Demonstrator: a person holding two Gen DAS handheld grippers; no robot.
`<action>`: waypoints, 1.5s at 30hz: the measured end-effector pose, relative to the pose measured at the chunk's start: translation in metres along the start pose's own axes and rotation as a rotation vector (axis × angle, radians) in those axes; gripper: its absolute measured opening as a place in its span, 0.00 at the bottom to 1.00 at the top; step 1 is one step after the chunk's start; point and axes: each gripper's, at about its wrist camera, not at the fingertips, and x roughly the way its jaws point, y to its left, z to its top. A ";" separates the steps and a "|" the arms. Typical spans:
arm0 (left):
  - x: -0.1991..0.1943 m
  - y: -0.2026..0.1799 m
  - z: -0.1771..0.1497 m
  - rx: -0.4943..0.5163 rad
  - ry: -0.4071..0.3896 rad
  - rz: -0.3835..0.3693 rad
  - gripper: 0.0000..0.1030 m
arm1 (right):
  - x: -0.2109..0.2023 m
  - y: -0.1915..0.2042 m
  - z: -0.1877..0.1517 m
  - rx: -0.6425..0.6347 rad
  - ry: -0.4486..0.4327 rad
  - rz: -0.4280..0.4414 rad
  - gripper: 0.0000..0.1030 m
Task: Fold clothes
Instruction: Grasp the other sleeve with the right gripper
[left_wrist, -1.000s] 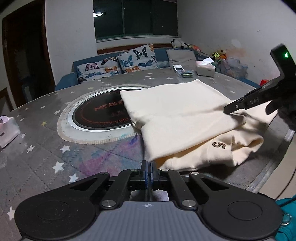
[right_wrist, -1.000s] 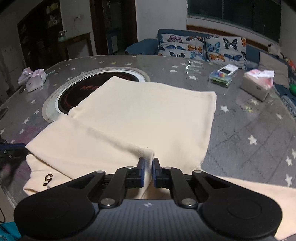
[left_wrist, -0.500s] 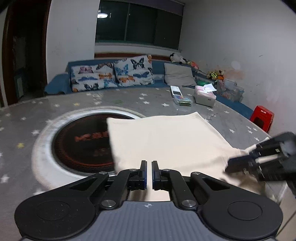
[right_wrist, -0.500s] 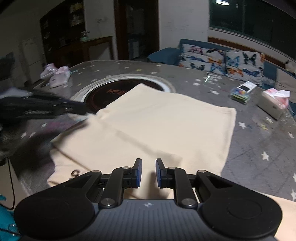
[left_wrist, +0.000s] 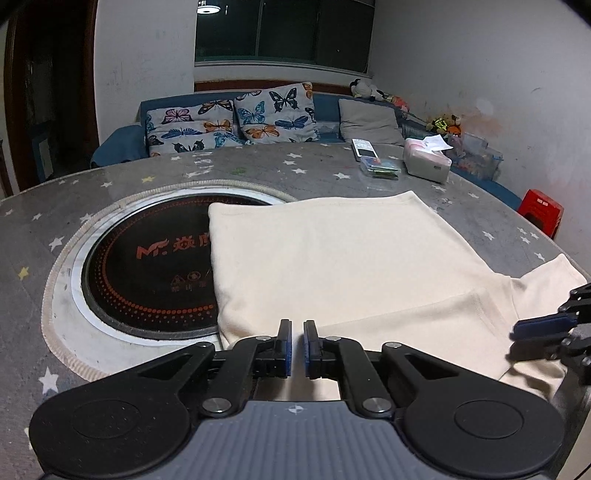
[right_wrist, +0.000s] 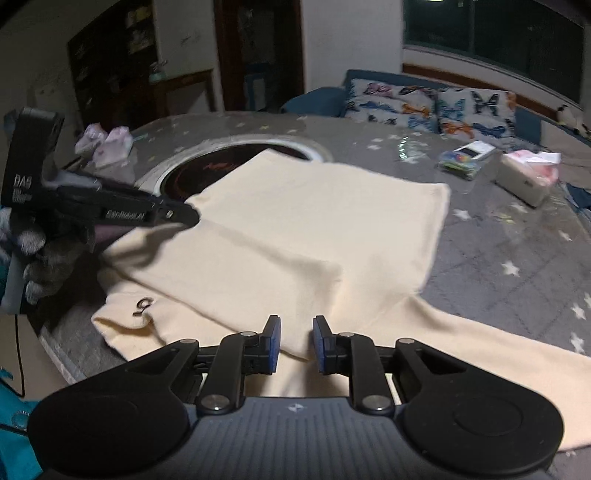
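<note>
Main risk: the cream garment (left_wrist: 351, 258) is only part folded, with its near edge hanging close to the worktop (left_wrist: 258, 170) rim and one flap lying loose on the right. A careless grab at the near hem could pick up two layers instead of one, or drag the whole stack off toward the person. It also overlaps the round inset burner (left_wrist: 147, 266), so sliding it could snag on that ring. Left gripper (left_wrist: 297, 349): narrow gap between the pads, nothing in it, sitting just above the near edge of the cloth; contact can't be confirmed. Right gripper (right_wrist: 295, 345): spread wider, empty, over the near fold beside the small embroidered mark (right_wrist: 143, 304). Tissue box (left_wrist: 426, 162) and remote (left_wrist: 364, 147) sit well clear at the far side.
</note>
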 end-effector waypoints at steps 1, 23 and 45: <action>-0.002 -0.003 0.001 0.005 -0.007 -0.004 0.14 | -0.005 -0.005 -0.001 0.018 -0.010 -0.018 0.18; -0.009 -0.080 0.003 0.134 -0.023 -0.127 0.44 | -0.072 -0.169 -0.093 0.559 -0.102 -0.557 0.33; 0.005 -0.147 -0.019 0.309 0.008 -0.232 0.46 | -0.111 -0.145 -0.046 0.493 -0.323 -0.402 0.08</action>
